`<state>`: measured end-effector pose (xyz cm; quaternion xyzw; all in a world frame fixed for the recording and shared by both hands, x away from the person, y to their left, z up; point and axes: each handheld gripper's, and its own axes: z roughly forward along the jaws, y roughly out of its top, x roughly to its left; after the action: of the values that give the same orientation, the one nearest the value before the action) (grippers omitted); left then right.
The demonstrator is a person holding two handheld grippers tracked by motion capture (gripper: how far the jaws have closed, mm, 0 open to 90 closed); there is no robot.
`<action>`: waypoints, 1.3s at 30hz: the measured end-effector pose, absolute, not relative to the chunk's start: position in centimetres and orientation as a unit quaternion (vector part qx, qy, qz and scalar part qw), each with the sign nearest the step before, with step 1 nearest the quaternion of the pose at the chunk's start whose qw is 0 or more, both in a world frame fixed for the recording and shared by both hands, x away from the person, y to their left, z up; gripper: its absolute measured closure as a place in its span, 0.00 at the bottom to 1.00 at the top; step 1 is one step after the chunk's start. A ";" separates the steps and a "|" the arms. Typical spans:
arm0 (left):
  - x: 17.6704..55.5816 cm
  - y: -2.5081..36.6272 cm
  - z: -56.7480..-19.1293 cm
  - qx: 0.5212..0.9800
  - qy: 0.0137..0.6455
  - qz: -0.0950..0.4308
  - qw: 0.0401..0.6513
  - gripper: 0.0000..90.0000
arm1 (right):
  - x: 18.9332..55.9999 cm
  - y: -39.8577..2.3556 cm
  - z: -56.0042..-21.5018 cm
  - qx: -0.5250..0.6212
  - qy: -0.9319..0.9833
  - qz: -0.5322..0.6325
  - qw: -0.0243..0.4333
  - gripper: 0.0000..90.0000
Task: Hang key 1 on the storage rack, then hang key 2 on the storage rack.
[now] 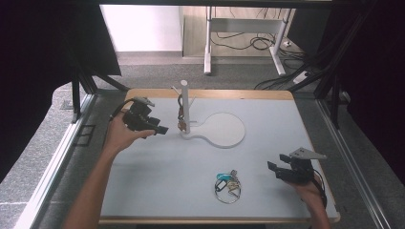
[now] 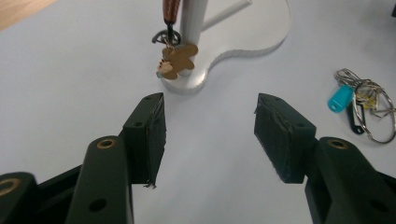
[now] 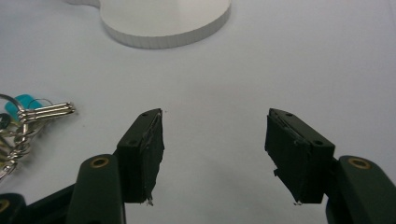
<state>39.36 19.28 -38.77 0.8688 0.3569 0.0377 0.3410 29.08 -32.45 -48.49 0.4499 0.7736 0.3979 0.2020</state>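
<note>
Right gripper (image 1: pixel 281 168) is hovering low at the near right of the table (image 1: pixel 267 119), jaws spread wide, holding nothing. Key bunch (image 1: pixel 227 185) is lying flat on the table to its left, near the front edge; in the right gripper view the rings and teal tag (image 3: pixel 21 103) are sitting off the left jaw, not between the jaws. So the bunch is lying sideways from this gripper, not ahead of it; the gripper looks to need a swing left before any pinch. Bunch has no clear long axis, just overlapping loops with a teal tag and a dark tag.

Left gripper (image 1: pixel 155 127) is hanging farther back at the left, jaws also wide apart and empty, pointing toward the white stand (image 1: pixel 210 131). A brown keychain (image 2: pixel 176 60) is dangling from one of the stand's pegs, just beside the post (image 1: pixel 184 106), its figure charm low near the base. In the left gripper view the key bunch is sitting well apart, off the right jaw.

Right hand is judged nearer to the loose bunch; left is nearer to the stand.
</note>
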 end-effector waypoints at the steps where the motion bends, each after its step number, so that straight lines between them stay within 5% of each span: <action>1: 39.4 19.3 -38.8 0.869 0.357 0.038 0.341 0.49 | 29.0 -32.3 -48.4 0.446 0.776 0.398 0.199 0.42; 27: 31.3 21.7 -45.3 0.872 0.347 0.061 0.341 0.52 | 28.7 -29.3 -48.0 0.420 0.801 0.382 0.190 0.45; 39: 30.2 20.7 -46.1 0.873 0.331 0.086 0.347 0.42 | 27.6 -27.1 -46.5 0.385 0.825 0.382 0.161 0.46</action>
<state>30.19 20.70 -46.09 0.8734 0.3308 0.0856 0.3469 27.62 -27.08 -46.52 0.3848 0.8248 0.3817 0.1609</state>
